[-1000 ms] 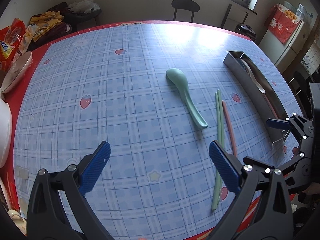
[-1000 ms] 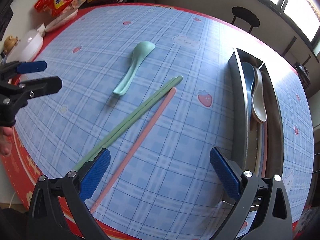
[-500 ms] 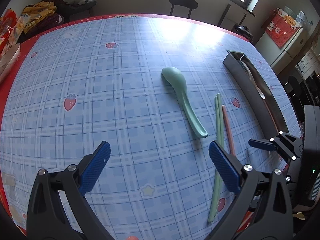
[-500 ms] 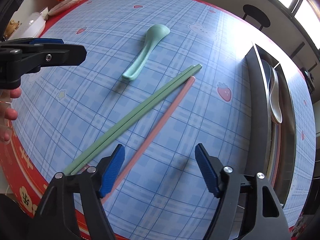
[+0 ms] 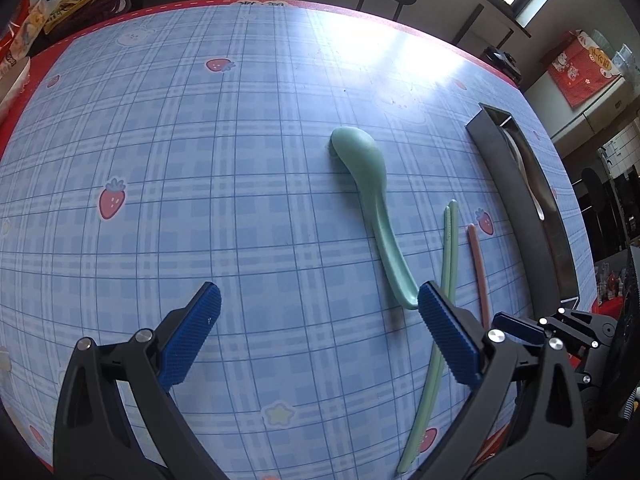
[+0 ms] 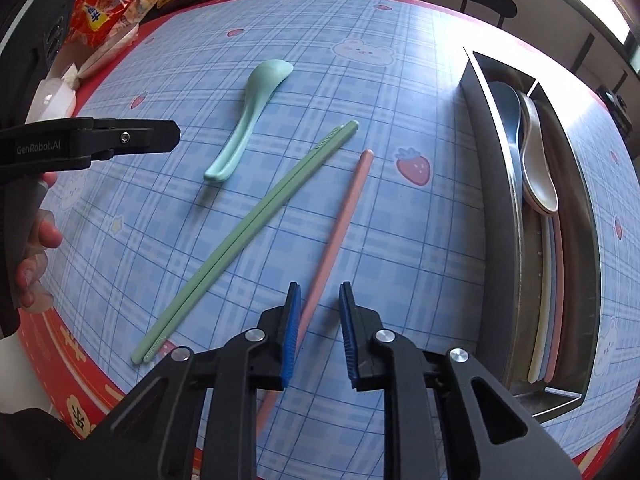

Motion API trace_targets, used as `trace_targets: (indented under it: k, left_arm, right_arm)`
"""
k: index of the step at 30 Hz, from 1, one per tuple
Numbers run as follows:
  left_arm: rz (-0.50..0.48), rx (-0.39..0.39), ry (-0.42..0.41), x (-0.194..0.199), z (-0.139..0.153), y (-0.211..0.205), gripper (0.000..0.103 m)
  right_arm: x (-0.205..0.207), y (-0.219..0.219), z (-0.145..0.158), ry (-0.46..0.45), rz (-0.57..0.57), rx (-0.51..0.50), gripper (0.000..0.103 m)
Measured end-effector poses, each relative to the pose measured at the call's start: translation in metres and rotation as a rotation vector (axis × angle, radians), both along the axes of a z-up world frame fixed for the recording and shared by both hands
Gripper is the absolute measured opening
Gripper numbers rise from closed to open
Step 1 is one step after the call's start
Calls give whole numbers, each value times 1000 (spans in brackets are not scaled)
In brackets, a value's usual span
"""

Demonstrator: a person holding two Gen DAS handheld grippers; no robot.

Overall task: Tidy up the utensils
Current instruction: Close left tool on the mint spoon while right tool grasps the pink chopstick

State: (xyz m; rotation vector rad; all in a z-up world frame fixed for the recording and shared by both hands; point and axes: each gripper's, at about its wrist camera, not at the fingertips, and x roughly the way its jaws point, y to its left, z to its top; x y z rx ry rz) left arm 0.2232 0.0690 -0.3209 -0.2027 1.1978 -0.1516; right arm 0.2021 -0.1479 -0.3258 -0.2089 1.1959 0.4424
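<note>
On the blue checked bench [image 6: 420, 240], the right claw [image 6: 319, 300] has just been closing around the pink chopstick [image 6: 340, 220], which runs between its blue pads; a narrow gap still shows on the right side, so no firm pinch yet. Just left of it lie the paired green chopsticks [image 6: 248, 236], and beyond them the green spoon [image 6: 252, 116]. Along the right edge sits the metal tray [image 6: 500, 208], holding a white spoon [image 6: 538, 164] and more utensils. Over the spoon's handle end, the left claw [image 5: 318, 300] hangs wide open, empty
</note>
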Motion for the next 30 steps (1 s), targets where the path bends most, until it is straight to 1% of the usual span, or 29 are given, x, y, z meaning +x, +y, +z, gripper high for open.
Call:
trace_targets:
  k: [2, 4, 5, 7, 8, 11, 13, 14, 15, 16, 17, 18, 21, 28, 30]
  left_arm:
    - [11, -10, 9, 5, -1, -2, 97]
    - [25, -50, -1, 10, 0, -2, 97]
    - [36, -47, -10, 13, 1, -4, 97]
    - [56, -10, -14, 18, 3, -9, 97]
    - [58, -4, -11, 22, 3, -11, 97]
    - [63, -27, -9, 31, 1, -16, 94]
    - [64, -42, -10, 38, 2, -19, 86]
    - [64, -43, -9, 42, 1, -21, 76]
    - [63, -45, -7, 46, 1, -25, 68]
    - [64, -51, -11, 49, 1, -28, 63]
    - [65, -60, -14, 52, 0, -30, 53]
    - [65, -71, -12, 56, -1, -32, 48]
    - [57, -91, -16, 63, -5, -39, 41]
    - [47, -113, -22, 71, -14, -46, 37]
    - [47, -116, -19, 73, -18, -47, 32]
  right_arm:
    - [1, -2, 0, 8, -12, 16, 18]
    - [2, -2, 0, 5, -10, 16, 18]
    - [3, -2, 0, 4, -8, 15, 18]
    - [2, -2, -1, 3, -6, 17, 18]
    - [1, -5, -2, 3, -4, 20, 18]
    - [3, -9, -3, 3, 1, 26, 18]
    - [0, -11, -2, 0, 2, 29, 18]
    - [0, -12, -2, -1, 3, 30, 18]
    - [0, -12, -2, -2, 4, 32, 18]
    - [-1, -13, -2, -2, 5, 35, 18]
    - [-1, -14, -2, -2, 5, 38, 18]
    - [-1, -15, -2, -2, 6, 41, 18]
    - [-2, -19, -3, -4, 7, 52, 18]
    - [-4, -25, -4, -9, 8, 68, 18]
    - [-4, -26, -4, -9, 10, 70, 18]
